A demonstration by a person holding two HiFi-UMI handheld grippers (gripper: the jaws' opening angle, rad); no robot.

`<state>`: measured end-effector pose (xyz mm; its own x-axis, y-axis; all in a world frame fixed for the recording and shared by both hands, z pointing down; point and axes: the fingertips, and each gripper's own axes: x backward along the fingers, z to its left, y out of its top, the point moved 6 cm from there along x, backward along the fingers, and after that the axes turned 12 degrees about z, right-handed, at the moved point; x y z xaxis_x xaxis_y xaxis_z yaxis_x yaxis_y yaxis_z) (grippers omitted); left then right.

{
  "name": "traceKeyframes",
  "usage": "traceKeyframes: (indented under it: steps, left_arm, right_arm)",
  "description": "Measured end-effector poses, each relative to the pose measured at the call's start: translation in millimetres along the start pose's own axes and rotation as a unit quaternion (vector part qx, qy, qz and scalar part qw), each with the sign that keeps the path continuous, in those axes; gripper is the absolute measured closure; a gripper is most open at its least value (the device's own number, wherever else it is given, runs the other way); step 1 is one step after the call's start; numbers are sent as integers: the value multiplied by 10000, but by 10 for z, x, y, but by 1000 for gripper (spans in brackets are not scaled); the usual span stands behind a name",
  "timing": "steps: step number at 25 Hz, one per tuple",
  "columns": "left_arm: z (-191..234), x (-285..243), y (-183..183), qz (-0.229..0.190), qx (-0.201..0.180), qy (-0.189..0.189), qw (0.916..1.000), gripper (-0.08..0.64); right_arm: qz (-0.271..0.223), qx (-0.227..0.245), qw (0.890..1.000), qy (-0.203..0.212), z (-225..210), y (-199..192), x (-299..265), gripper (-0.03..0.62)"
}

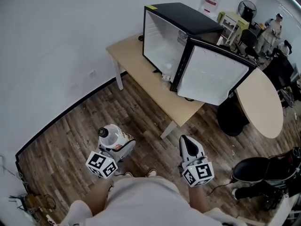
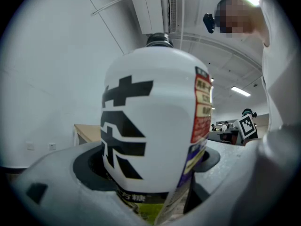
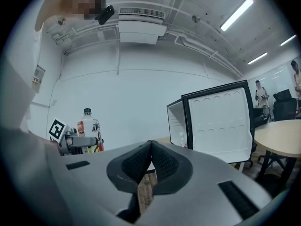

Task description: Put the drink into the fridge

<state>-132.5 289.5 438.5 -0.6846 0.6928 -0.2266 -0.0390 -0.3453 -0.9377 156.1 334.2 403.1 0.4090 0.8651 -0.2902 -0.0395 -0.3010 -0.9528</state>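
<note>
1. Left gripper [image 1: 116,146]: nearest the camera, well short of the fridge [image 1: 181,20] and off to its left in the head view. Jaws are spread wide and clamped on the drink bottle [image 1: 111,134], with the pads pressing its lower body from both sides.
2. Drink bottle: white with a black cap, big black characters and a red strip down one side. It is cap up, held in the air over the wood floor [image 1: 66,140], well apart from the fridge and not in it.
3. Right gripper [image 1: 187,142]: about level with the left one, but on the fridge's door side. The pads are pressed together tip to tip with nothing between them, and the nose points toward the fridge.
4. A marker cube sits at each gripper's rear end, the end away from the fridge: left cube [image 1: 101,165], right cube [image 1: 198,172].
5. Light wooden table [image 1: 141,74]: between the grippers and the fridge. The fridge stands on its far part, close to the white wall [image 1: 70,32].
6. Fridge: black case, white inside. The fridge door [image 1: 212,76] is swung wide open, white inner face toward the grippers.
7. Round table [image 1: 261,102]: just beside the open fridge door, on its right.
8. Beyond the fridge there are desks, a fan [image 1: 247,6] and a standing person [image 1: 273,29], all small and far off.
</note>
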Motion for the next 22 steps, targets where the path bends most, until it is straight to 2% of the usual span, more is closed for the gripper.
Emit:
traceKeyframes:
  steps: [11, 17, 22]
  left_arm:
    - [-107, -87, -63, 97, 136, 265, 9995, 106]
    - [-4, -200, -150, 177, 228, 351, 9990, 106]
    - [192, -609, -164, 302, 389, 47, 9988, 106]
  right_arm:
    - [95, -78, 9993, 362, -284, -144, -211, 589]
    - [187, -93, 9988, 435, -363, -180, -355, 591]
    - [314, -55, 9993, 184, -501, -140, -504, 589]
